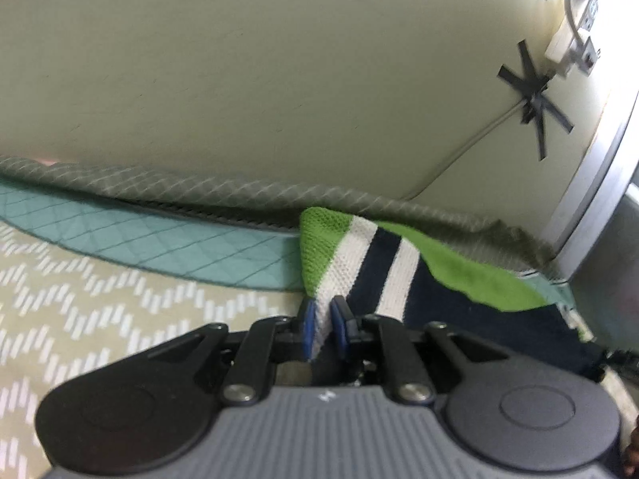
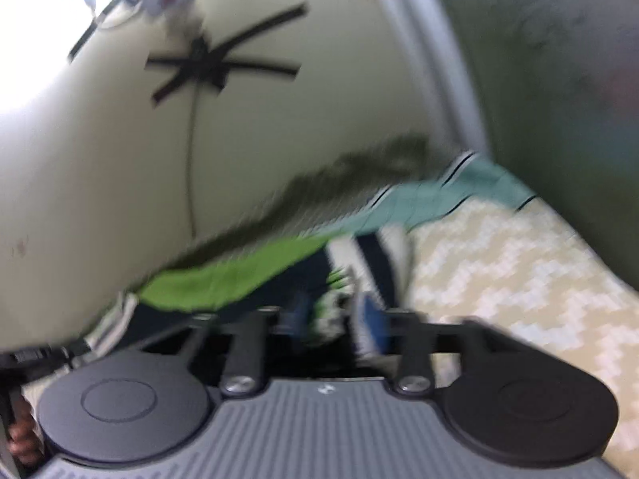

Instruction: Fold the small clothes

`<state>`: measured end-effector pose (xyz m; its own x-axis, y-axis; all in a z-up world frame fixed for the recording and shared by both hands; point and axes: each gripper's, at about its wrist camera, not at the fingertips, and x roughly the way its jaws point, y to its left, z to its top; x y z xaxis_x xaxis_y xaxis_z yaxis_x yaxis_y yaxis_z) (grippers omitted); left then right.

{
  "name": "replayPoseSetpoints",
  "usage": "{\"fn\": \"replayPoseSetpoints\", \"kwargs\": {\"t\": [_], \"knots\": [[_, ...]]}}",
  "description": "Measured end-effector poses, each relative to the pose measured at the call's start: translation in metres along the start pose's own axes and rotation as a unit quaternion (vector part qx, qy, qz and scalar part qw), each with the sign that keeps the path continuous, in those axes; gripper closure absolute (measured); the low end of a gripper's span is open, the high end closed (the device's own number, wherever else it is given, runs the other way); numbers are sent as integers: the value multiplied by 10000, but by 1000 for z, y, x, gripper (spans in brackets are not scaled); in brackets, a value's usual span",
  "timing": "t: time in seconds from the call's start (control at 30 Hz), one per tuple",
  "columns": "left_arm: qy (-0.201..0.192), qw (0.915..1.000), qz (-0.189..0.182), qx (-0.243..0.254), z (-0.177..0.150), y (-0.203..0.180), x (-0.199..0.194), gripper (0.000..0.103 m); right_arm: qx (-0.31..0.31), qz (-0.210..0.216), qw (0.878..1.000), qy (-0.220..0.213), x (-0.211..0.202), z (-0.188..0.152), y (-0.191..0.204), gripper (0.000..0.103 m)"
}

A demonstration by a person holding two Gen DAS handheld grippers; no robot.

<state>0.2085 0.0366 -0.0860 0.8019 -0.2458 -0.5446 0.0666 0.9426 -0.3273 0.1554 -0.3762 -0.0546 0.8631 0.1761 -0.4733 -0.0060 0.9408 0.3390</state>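
Both my left tongs (image 1: 322,319) and right tongs (image 2: 333,313) clamp the soft, light green-white-navy striped knitted garment (image 1: 371,255) at its edges; it sags.

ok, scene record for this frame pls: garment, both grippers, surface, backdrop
garment: knit piece, green, white and navy stripes
left gripper: shut on a white stripe at the garment's edge
right gripper: shut on the garment, view blurred
surface: chevron-print bed cover, teal quilt behind
backdrop: cream wall, cable held by black tape
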Motion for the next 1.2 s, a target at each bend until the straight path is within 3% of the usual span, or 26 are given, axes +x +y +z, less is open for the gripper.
{"fn": "replayPoseSetpoints", "kwargs": {"t": [0.07,0.13,0.23,0.27,0.3,0.33,0.4,0.47,0.53,0.63,0.73,0.8,0.83,0.87,0.93,1.0,1.07,1.13,1.2], "knots": [[129,9998,63,-124,0,3,4,92,-23,-120,9998,-134,1,4,2,102],[329,9991,91,-270,1,7,9,91,38,-246,9997,77,10,5,-1,101],[317,9991,81,-285,1,9,9,87,380,-251,9984,323,18,9,-14,100],[305,9991,81,-288,1,9,9,86,416,-317,9984,231,13,14,-13,92],[305,9991,78,-297,2,8,10,86,427,-328,9986,-4,7,20,-9,77],[310,9990,72,-308,3,5,12,86,330,-298,9987,-229,5,28,-2,52],[309,9990,51,-332,2,7,10,86,-205,-30,9992,-338,12,50,21,53],[308,9989,32,-342,2,8,9,86,-599,307,9977,-96,37,72,43,52],[309,9989,9,-353,1,9,9,85,-842,577,9937,455,79,92,58,54],[318,9988,-32,-368,2,10,9,85,-1016,540,9874,1088,143,104,69,46],[338,9986,-85,-392,2,12,9,85,-1366,225,9751,1735,189,95,76,38],[346,9986,-90,-393,2,12,9,85,-1557,283,9646,2109,202,81,78,39],[348,9986,-88,-388,2,12,9,85,-1741,416,9641,1964,195,77,81,50],[347,9986,-81,-379,2,12,8,85,-1851,605,9618,1923,189,75,84,73],[342,9987,-68,-372,2,12,8,85,-1893,715,9672,1538,168,73,87,93],[341,9988,-24,-363,2,11,8,83,-1746,1163,9747,774,137,76,84,95],[342,9988,3,-337,2,10,8,83,-1542,1249,9798,235,119,79,77,96],[344,9989,8,-317,2,9,9,82,-1508,802,9849,270,128,77,72,96],[347,9989,1,-319,2,9,9,82,-1847,-32,9786,908,157,67,74,93]]}}
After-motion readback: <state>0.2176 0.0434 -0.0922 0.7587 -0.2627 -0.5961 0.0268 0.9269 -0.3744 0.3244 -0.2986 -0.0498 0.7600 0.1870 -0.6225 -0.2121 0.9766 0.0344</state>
